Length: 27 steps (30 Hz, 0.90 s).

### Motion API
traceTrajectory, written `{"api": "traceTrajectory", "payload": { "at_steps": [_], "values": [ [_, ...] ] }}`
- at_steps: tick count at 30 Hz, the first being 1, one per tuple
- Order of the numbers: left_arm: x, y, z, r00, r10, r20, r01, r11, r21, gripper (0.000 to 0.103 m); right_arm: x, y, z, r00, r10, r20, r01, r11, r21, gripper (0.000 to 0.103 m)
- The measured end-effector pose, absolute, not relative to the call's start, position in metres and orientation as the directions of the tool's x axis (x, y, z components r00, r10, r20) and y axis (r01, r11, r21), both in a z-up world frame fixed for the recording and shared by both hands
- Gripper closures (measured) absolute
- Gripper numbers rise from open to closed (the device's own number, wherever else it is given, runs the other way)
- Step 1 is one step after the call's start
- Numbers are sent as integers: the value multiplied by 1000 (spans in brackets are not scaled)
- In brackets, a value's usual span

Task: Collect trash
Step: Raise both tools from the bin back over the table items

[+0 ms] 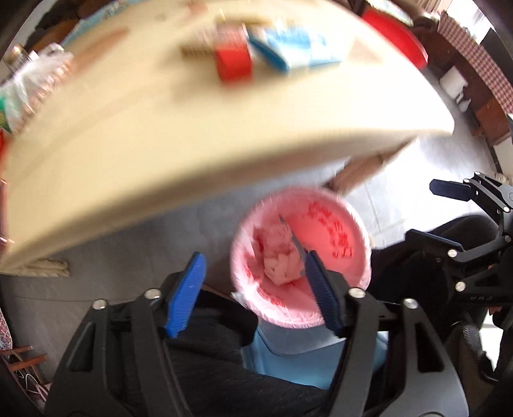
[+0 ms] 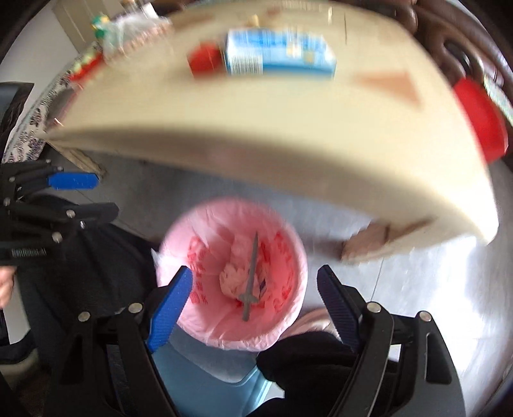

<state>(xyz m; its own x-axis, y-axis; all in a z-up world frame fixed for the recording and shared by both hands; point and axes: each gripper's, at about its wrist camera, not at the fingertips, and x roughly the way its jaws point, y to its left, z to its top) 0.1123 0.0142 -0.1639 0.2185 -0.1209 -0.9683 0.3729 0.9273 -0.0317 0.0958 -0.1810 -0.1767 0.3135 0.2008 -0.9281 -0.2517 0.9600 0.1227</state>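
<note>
A bin lined with a pink bag (image 1: 336, 237) (image 2: 285, 256) stands on the floor below the table edge. Crumpled paper (image 1: 279, 259) (image 2: 234, 272) and a small grey sword-shaped pick (image 2: 250, 279) lie inside it. My left gripper (image 1: 256, 295) is open and empty above the bin's near rim; it also shows in the right wrist view (image 2: 83, 195). My right gripper (image 2: 256, 304) is open and empty over the bin; it also shows in the left wrist view (image 1: 445, 218). On the cream table (image 1: 160, 128) (image 2: 272, 122) lie a blue-white carton (image 1: 288, 45) (image 2: 279, 53) and a red box (image 1: 232, 62) (image 2: 205, 61).
A red round object (image 1: 397, 35) (image 2: 477, 118) sits at the table's far right edge. Plastic bags and packets (image 1: 29, 83) (image 2: 128, 29) crowd the table's left end. A light blue stool or box (image 1: 301, 362) (image 2: 205, 385) sits under the bin. Grey floor surrounds it.
</note>
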Motion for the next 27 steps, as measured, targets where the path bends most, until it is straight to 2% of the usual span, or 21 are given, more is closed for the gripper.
{"api": "traceTrajectory", "payload": {
  "at_steps": [5, 9, 14, 19, 27],
  "values": [
    [150, 26, -96, 244, -158, -957, 310, 948, -77, 37, 125, -190, -101, 413, 207, -887, -285, 954, 90, 25],
    [185, 16, -46, 303, -135, -943, 283, 958, -46, 37, 155, -192, -46, 468, 218, -856, -319, 945, 66, 25],
    [233, 5, -10, 316, -148, -937, 193, 977, -90, 37, 201, -196, 1, 511, 217, -832, -346, 938, 32, 21],
    [270, -7, -21, 269, -152, -951, 135, 984, -119, 37, 249, -191, 7, 501, 214, -839, -374, 927, 13, 21],
    [328, -15, -91, 146, -166, -975, 29, 986, -164, 37, 317, -182, -49, 411, 203, -889, -443, 896, 0, 21]
  ]
}}
